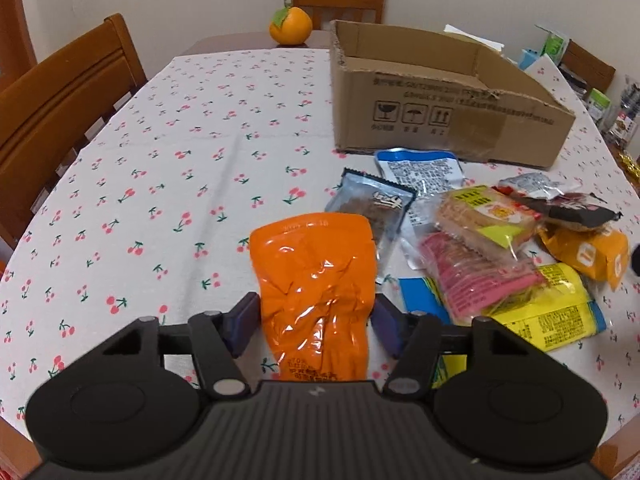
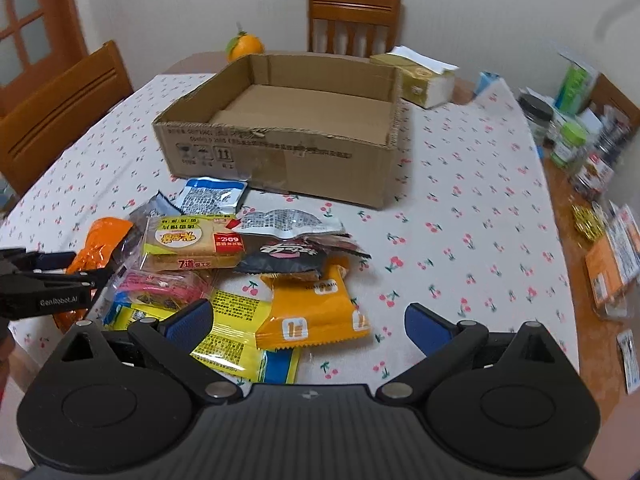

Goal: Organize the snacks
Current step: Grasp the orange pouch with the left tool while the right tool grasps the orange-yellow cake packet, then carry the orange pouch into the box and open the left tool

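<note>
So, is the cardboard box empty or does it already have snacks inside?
Empty. The right wrist view shows the cardboard box with a bare floor; the snacks lie outside.

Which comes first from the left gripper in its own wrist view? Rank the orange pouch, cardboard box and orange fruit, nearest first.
1. orange pouch: between the left gripper's pads, pinched.
2. cardboard box: farther back, to the right.
3. orange fruit: at the far table edge, beside the box's left corner.

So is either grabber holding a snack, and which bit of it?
The left gripper pinches the crinkly orange foil snack packet across its lower, near end, one pad on each side edge. The right gripper is open and holds nothing.
</note>
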A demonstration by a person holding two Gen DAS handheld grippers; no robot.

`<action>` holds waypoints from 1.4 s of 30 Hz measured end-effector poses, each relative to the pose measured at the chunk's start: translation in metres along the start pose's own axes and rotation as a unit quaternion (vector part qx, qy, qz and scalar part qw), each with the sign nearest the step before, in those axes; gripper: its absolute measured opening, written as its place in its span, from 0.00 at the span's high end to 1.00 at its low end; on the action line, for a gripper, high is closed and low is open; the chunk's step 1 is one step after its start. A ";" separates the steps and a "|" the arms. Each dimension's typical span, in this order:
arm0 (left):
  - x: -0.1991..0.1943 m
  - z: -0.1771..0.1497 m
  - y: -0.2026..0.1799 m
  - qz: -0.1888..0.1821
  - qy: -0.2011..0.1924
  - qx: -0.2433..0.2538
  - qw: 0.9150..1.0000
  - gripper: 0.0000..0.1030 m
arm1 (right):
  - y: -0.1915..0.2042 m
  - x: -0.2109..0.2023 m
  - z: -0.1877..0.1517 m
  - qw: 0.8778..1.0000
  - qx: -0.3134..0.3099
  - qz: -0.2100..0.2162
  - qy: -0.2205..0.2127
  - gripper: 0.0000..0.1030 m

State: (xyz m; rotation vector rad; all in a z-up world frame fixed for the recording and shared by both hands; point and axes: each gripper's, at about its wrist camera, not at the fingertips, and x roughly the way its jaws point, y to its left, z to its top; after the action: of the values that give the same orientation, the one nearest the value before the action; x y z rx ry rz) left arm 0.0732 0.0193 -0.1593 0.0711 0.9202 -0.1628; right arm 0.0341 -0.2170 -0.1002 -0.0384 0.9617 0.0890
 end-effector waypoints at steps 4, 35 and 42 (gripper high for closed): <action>-0.002 0.000 0.003 -0.004 0.007 0.001 1.000 0.42 | -0.003 0.018 0.003 1.000 -0.023 0.019 0.009 0.01; -0.015 0.005 0.008 0.003 0.055 0.057 0.997 0.42 | -0.015 0.034 0.000 0.997 -0.022 0.026 0.064 0.45; -0.030 0.015 0.013 -0.011 0.060 0.076 0.995 0.42 | -0.023 0.008 -0.002 0.998 -0.006 -0.001 0.056 0.45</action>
State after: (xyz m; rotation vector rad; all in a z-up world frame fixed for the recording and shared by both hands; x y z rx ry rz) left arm 0.0690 0.0335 -0.1265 0.2137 1.0274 -0.2508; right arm 0.0388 -0.2398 -0.1078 -0.0569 1.0721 0.0918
